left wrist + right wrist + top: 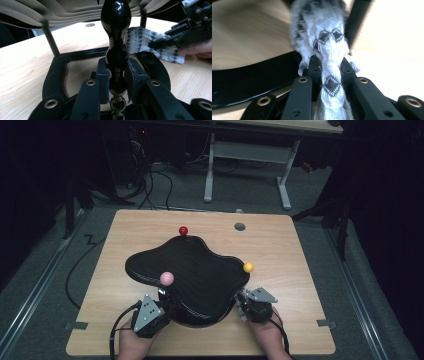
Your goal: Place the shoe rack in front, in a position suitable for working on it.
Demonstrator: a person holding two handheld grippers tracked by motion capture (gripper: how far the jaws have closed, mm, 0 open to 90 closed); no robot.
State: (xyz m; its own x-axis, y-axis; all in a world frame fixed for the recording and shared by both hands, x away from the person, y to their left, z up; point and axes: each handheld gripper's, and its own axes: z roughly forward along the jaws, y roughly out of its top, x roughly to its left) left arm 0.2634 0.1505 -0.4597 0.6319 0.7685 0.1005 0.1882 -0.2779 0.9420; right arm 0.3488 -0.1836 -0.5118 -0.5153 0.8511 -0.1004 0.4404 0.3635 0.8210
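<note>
A: Where is the cloth (329, 47) lying?
B: It is sitting clenched in the right gripper (329, 75), under the black stand's (192, 270) near right edge.
A: And the left gripper (117, 82)?
B: It is grasping the stand's glossy post (116, 45) at the near left.

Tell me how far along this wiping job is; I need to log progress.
Done: the left gripper is clamped on a black turned post of the stand, steadying it, and the right gripper has the patterned cloth pinched. In hand: the cloth is under the black wavy top, near the frame. Left: how much is wiped can't be told.
</note>
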